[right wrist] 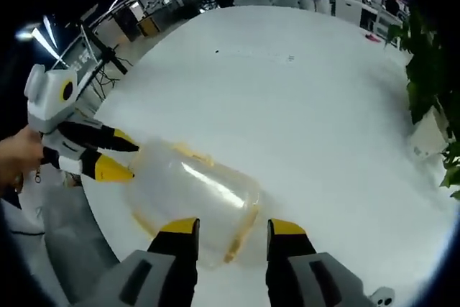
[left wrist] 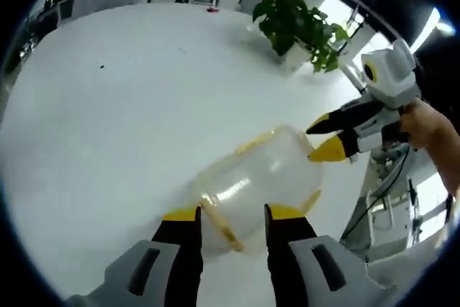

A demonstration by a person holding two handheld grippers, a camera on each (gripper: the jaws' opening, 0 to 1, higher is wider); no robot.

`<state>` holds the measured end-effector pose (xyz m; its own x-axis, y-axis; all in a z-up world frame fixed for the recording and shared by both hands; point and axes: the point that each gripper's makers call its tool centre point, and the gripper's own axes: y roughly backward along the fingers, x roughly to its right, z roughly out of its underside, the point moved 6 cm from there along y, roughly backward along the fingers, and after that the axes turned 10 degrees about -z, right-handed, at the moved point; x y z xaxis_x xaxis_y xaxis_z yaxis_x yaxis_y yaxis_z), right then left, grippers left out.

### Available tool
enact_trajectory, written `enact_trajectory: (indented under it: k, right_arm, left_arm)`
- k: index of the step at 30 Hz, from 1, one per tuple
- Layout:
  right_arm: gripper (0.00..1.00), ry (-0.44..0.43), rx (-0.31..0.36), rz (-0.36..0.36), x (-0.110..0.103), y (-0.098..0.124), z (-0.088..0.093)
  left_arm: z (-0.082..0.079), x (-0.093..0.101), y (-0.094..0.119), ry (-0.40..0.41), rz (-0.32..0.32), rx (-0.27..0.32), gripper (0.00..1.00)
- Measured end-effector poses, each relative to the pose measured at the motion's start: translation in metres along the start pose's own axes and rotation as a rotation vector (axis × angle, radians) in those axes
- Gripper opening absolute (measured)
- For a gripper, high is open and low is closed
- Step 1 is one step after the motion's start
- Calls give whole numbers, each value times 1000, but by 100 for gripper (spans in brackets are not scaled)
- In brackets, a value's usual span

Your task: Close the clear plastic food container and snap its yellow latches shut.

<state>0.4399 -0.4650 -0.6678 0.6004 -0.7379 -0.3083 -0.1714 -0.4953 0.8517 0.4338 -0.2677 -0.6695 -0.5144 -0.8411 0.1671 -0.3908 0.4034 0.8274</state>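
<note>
The clear plastic container (left wrist: 255, 177) lies on its side on the white table (left wrist: 108, 120), its yellow latches (left wrist: 224, 226) hanging loose. My left gripper (left wrist: 233, 213) is open, its yellow-tipped jaws at the container's near end. The right gripper (left wrist: 315, 141) comes in from the right, open, with its tips against the container's far end. In the right gripper view the same container (right wrist: 190, 192) lies just ahead of my open right gripper (right wrist: 233, 226). There the left gripper (right wrist: 129, 157) meets the container's left end, and a yellow latch (right wrist: 241, 231) sits between my jaws.
A potted green plant (left wrist: 298, 26) (right wrist: 431, 70) stands at the table's far side. The container lies close to the table (right wrist: 302, 106) edge, with floor and cables beyond. A hand (left wrist: 431, 131) holds the right gripper. Office desks and chairs line the background.
</note>
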Motion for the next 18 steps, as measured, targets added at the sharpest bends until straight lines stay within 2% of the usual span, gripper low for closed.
enact_trajectory:
  k: [1,3,4,5,6,7,9,11,13,14,15,18]
  right_arm:
    - [32,65,-6,3,-1,1,-2]
    - [30,156,-30,-4,-6,2,-3]
    - [28,240,-28,-33,-12,1,-7]
    - [27,295,-20,-57,-16,0,-10]
    - [25,346,-16,-87,-22,-1,-12]
    - [24,361,-22,-104,-26,-1,-12]
    - [20,420,-48,-137,-32,-2,-12]
    - [16,463,-67,-134,-34,-4,-12]
    - [14,499,-69,-146,-38,-5,-13]
    - [15,498,-66,-152,-40,-5,-14]
    - [16,490,-68,-160,-40,-6,-14]
    - [16,520,-76,-174,-43,-9,-14]
  left_arm:
    - [-2,1,2,-71,0,14,26]
    - [-1,7,4,-153,12,2,24]
    - [-3,12,6,-233,22,15,24]
    - [-3,13,6,-254,22,9,24]
    - [-4,15,6,-348,13,4,22]
    - [-4,18,6,-399,25,9,19]
    - [-7,24,6,-441,42,10,17]
    - [-11,27,5,-422,49,12,16]
    - [-12,30,3,-459,82,6,13]
    - [-13,29,3,-480,74,0,13]
    - [-13,31,2,-511,91,-5,14]
    - [-13,30,-1,-530,88,-15,15]
